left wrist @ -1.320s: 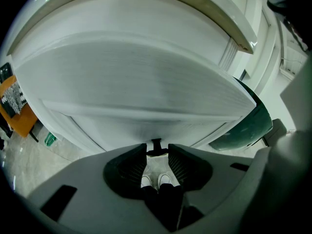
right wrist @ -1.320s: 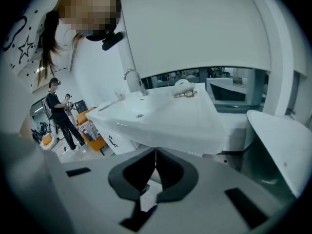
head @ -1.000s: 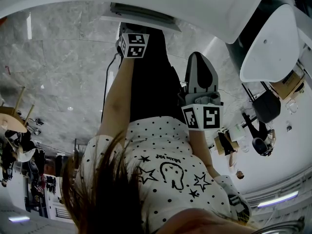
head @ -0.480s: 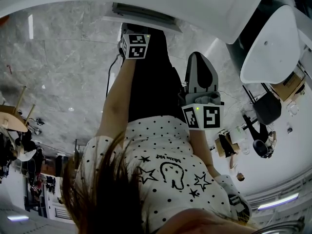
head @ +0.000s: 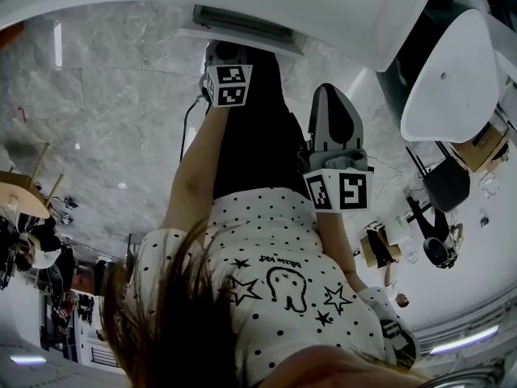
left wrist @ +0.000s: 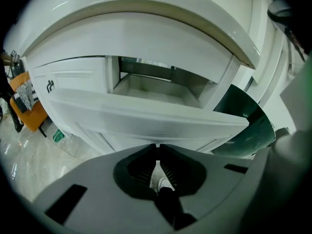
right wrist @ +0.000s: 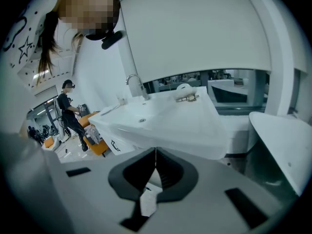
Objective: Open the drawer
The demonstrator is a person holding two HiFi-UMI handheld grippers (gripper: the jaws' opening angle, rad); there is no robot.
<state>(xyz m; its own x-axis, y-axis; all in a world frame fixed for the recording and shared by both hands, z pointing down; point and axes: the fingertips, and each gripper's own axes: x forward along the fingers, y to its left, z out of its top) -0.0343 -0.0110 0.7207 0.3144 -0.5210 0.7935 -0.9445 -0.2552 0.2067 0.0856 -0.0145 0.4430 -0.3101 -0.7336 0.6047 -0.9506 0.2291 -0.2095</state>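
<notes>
The white drawer stands pulled out of the white cabinet, and its empty inside shows above the front panel. My left gripper is just short of that panel and touches nothing. Its jaws have just been closing and are now shut, with nothing between them. In the head view the left gripper is held out toward the cabinet's edge. My right gripper is shut and empty and hangs beside the person's body. In its own view the right gripper points at a white washbasin.
A white washbasin with a tap is ahead of the right gripper. A white chair stands at the right. There is grey marble floor on the left, an orange seat and a person in the background.
The left gripper has drawn back a little from the cabinet toward the person. The right gripper has stayed where it was.
</notes>
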